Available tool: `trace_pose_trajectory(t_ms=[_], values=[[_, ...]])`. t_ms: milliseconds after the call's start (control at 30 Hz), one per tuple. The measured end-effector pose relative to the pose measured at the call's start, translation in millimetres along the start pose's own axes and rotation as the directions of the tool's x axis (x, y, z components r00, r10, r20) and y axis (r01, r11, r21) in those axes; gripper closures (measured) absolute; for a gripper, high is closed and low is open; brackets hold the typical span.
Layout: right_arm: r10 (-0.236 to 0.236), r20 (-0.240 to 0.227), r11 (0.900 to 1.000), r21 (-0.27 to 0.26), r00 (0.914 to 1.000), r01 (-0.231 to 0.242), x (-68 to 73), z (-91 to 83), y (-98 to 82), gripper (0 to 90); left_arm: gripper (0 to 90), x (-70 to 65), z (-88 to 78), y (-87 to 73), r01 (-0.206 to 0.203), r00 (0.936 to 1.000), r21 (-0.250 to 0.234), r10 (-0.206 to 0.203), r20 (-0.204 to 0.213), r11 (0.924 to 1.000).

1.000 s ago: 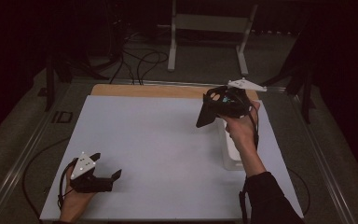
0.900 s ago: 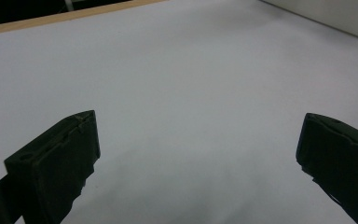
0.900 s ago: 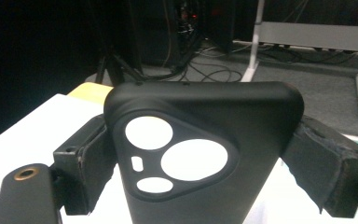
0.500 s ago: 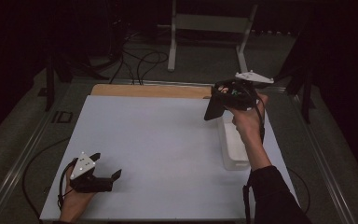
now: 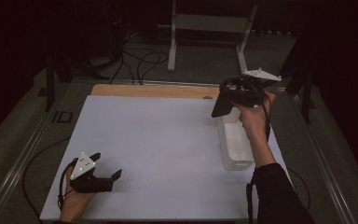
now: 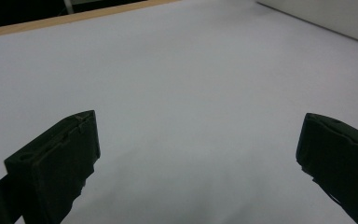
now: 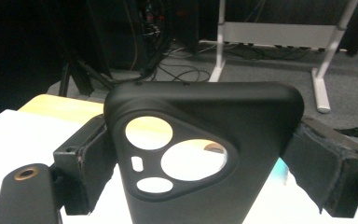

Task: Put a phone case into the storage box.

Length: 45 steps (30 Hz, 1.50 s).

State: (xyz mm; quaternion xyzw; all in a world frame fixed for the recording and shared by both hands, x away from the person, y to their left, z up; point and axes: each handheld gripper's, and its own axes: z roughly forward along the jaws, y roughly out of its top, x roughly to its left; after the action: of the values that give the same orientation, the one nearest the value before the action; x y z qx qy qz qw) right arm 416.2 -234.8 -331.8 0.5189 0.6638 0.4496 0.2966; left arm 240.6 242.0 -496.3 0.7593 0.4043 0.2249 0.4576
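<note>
Your right gripper [image 5: 228, 100] clamps a black plastic phone case [image 7: 200, 154].
It hangs above the clear plastic bin [image 5: 237, 156]; your left gripper [image 6: 198, 158] rests with jaws apart.

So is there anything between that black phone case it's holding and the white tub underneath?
Nothing visible. The right gripper holds the black phone case in the air over the far end of the white tub, and the tub's inside looks bare there.

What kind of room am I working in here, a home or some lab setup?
Most likely a lab or recording bench, not a home: a plain white table top, loose cables on the floor, a metal stand behind, dark surroundings. The right claw holds a black phone case.
</note>
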Motion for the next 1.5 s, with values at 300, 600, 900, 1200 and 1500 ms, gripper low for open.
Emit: trace_pose_trajectory(t_ms=[300,600,900,1200,1500], values=[[0.008,0.044,1.0,0.002,0.999,-0.009,-11.1,-0.6,2.9,14.3,0.1,-0.4,-0.4,0.1,-0.002,1.0,-0.003,0.002,0.0,1.0],[0.009,0.082,1.0,0.007,0.9966,-0.01,-18.5,2.7,3.7,14.3,0.1,-0.5,0.0,0.1,0.0,1.0,-0.003,0.0,0.004,1.0],[0.008,0.121,1.0,0.021,0.9926,-0.011,-24.5,10.1,2.1,14.3,0.1,-0.1,0.0,0.1,0.002,1.0,-0.003,-0.002,0.004,1.0],[0.008,0.149,0.999,0.036,0.9889,-0.014,-29.4,17.1,-0.8,14.3,0.1,-0.3,-0.2,0.1,0.0,1.0,-0.002,0.0,0.006,1.0],[0.007,0.161,0.999,0.05,0.9869,-0.015,-31.9,22.6,-3.7,14.2,0.1,-0.7,0.2,0.1,-0.003,1.0,0.001,0.003,0.007,1.0]])
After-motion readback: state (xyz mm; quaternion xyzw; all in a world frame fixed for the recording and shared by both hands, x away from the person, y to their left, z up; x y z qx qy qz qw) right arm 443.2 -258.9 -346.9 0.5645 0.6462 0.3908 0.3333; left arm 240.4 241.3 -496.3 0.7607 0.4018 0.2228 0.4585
